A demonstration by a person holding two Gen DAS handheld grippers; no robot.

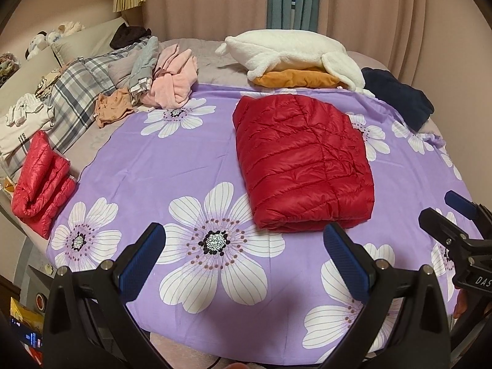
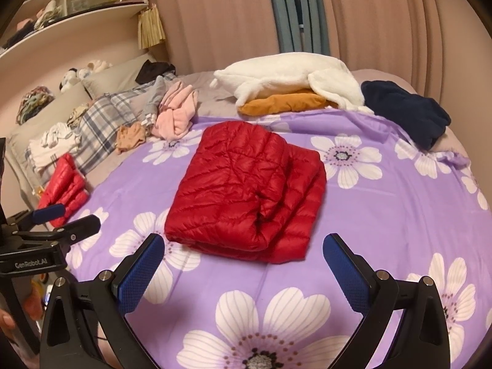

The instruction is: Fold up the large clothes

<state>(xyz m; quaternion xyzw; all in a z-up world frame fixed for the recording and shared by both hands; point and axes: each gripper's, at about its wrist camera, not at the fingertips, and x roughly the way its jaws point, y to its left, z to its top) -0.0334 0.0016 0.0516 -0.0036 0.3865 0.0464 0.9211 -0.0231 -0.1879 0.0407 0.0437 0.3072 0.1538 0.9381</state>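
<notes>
The red puffer jacket (image 1: pixel 303 163) lies folded into a thick rectangle on the purple sheet w/ white flowers (image 1: pixel 172 166), near the middle of the bed. In the right wrist view the same jacket (image 2: pixel 246 193) shows its layers stacked at the right side, one edge stepping out under the top layer.

The left gripper (image 1: pixel 244 253) hangs above the sheet, just before the near edge of the jacket; its two blue pads stand wide apart and nothing is between them. The right gripper (image 2: pixel 244 261) is in the same state: jaws spread wide, holding nothing, and the jacket's near edge is between and a bit beyond the fingertips, not touching them. Each gripper also appears at the border of the other view.

Other clothes are around. A second red puffer (image 1: pixel 41 184), folded smaller, sits at the left edge of the bed, off the sheet. At the far side a white fleece (image 1: pixel 295 52) lies on top of an orange garment (image 1: pixel 295 78), and a dark navy garment (image 1: pixel 399 97) is beside them to the right. A pink garment (image 1: pixel 173 81) is in a loose heap near a plaid blanket (image 1: pixel 77 92).
</notes>
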